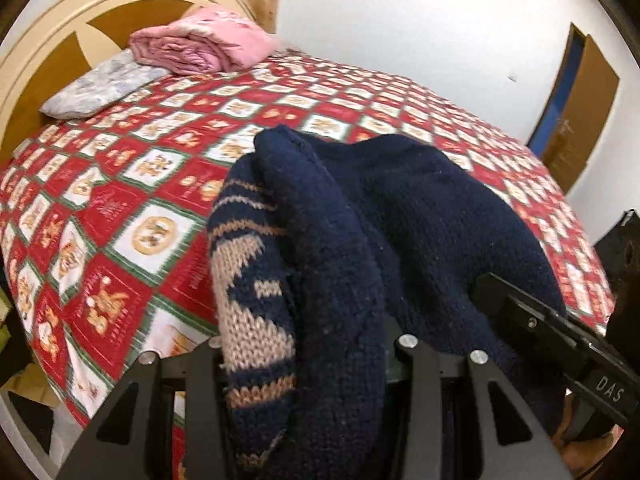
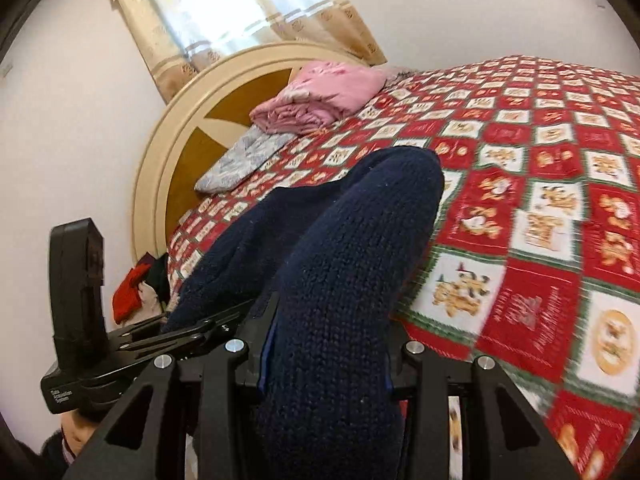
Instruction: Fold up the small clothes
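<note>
Left gripper (image 1: 304,360) pinching navy sweater (image 1: 400,208); right gripper (image 2: 324,360) apparently likewise, fingertips hidden; both over red quilt (image 1: 160,184).

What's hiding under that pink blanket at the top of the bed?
The folded pink blanket rests on a pale flowery pillow, whose near end sticks out onto the red checked bedspread. The covered part of the pillow, and anything else beneath, cannot be seen.
</note>
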